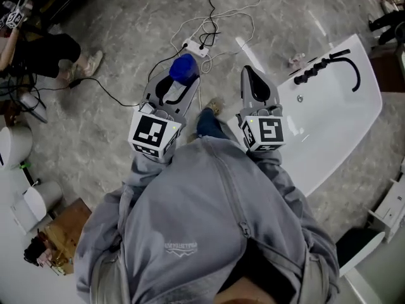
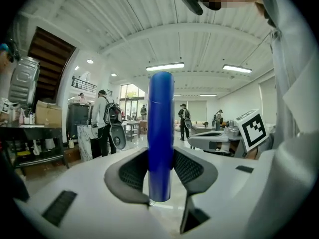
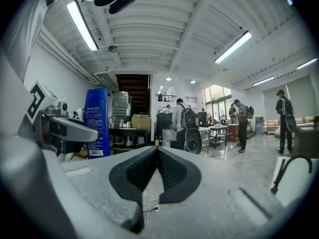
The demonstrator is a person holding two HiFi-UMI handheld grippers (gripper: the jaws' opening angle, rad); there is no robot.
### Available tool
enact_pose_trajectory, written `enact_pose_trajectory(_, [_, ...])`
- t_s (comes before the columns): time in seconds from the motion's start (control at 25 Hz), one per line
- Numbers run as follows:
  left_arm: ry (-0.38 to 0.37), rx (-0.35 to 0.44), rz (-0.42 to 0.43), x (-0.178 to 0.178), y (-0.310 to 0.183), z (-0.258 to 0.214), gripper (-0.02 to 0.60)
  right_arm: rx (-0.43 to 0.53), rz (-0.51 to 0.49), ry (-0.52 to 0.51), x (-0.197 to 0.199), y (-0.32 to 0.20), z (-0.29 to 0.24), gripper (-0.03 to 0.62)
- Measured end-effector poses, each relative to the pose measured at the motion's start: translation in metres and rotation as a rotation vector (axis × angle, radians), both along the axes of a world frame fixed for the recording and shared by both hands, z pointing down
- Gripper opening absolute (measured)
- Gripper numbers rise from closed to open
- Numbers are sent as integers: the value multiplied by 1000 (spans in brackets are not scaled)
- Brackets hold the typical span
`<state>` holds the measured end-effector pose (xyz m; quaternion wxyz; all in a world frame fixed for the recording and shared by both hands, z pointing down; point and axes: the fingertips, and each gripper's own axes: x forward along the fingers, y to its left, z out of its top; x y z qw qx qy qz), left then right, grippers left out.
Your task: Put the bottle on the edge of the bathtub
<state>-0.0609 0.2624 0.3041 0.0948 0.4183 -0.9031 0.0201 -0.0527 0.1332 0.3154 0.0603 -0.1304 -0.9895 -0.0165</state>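
Grey marbled floor (image 1: 126, 37), white ribbed ceiling (image 2: 199, 14), strip lights (image 2: 165, 66), dark staircase (image 3: 132, 82)

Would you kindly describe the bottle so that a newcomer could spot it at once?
Start at the white bathtub on the right of the head view; left of it the person holds two tongs. The bottle stands clamped in the left tongs. It is the only blue cylinder, while the right tongs are shut and empty.
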Motion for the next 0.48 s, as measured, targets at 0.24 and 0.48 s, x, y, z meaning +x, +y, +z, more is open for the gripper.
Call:
enact_pose_trajectory(0.24, [-14, -7, 152, -53, -61, 0, 153, -12, 133, -1, -40, -58, 4, 2])
enact_pose_trajectory(0.48, [-11, -11, 301, -95, -138, 3, 153, -35, 297, 17, -59, -134, 11, 2])
